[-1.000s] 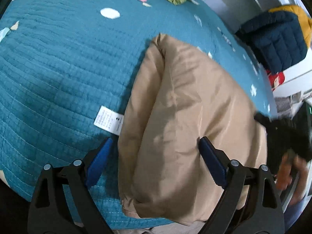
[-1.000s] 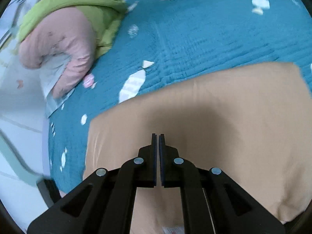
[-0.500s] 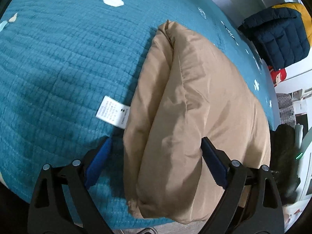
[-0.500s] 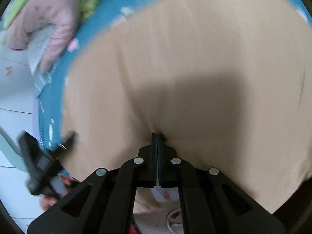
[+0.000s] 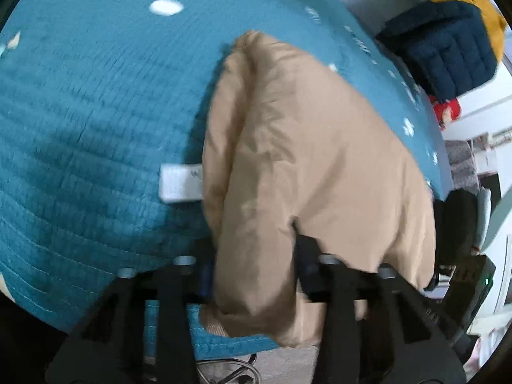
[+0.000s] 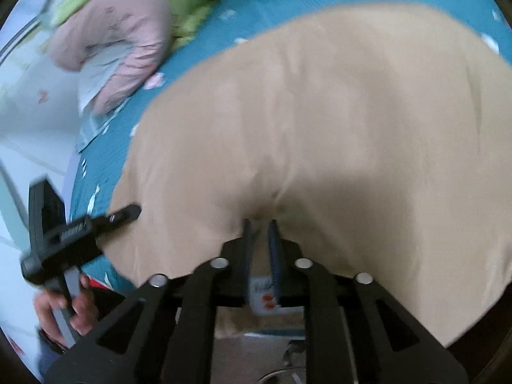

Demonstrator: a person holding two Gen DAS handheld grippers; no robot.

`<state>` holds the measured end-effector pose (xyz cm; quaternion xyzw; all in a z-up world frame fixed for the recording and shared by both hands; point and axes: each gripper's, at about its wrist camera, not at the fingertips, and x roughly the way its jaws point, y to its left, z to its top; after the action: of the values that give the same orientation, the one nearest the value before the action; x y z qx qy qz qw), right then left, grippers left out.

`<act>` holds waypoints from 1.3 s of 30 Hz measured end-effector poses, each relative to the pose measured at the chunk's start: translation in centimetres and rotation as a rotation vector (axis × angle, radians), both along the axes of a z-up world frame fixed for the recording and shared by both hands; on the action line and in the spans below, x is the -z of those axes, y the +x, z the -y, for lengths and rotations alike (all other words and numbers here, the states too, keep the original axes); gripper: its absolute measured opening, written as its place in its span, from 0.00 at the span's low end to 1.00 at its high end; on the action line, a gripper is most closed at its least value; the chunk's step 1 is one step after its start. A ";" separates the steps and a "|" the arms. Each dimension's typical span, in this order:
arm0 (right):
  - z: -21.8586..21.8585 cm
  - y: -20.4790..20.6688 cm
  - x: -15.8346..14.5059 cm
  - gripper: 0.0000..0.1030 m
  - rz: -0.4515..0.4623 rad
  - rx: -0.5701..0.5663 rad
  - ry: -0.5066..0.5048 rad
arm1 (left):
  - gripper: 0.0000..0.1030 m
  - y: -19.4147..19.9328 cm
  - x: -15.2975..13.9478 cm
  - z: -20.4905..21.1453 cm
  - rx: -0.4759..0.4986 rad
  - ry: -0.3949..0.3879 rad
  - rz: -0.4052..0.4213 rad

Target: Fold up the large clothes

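Tools at the near edge of a folded tan garment

Left tool [image 5: 252,265] sits at the bed's near edge, its jaws closing around a thick folded edge of the tan padded garment [image 5: 313,160]; fabric bulges between the fingers and both press into it. Right tool [image 6: 260,240] has its jaws opening to a narrow gap; the garment's hem puckers just ahead of the fingertips, and a white label with red marks [image 6: 265,297] shows through the gap, though I cannot tell whether the pads touch cloth. In the right wrist view, the left tool [image 6: 128,212] appears at the garment's left side, held by a hand [image 6: 64,307].

The garment lies folded on a teal quilted bedspread [image 5: 96,112], a white care tag [image 5: 180,184] poking out from its left side. Farther up the bed sits a heap of pink and green clothes [image 6: 128,32]. Beyond the bed's far right corner lies a navy and yellow quilted jacket [image 5: 448,41], with something red [image 5: 446,110] just below it.
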<state>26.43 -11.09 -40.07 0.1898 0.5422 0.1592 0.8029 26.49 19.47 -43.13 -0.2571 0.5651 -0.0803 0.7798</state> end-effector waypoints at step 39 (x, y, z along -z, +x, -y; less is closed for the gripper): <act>22.3 -4.4 -3.6 0.68 0.121 0.534 -0.041 | 0.24 6.0 -6.6 38.9 0.514 0.075 0.016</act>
<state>22.01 -33.40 -36.49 0.2997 0.4271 -0.0580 0.8511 32.49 -19.41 -36.52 -0.0751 0.6083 -0.2569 0.7472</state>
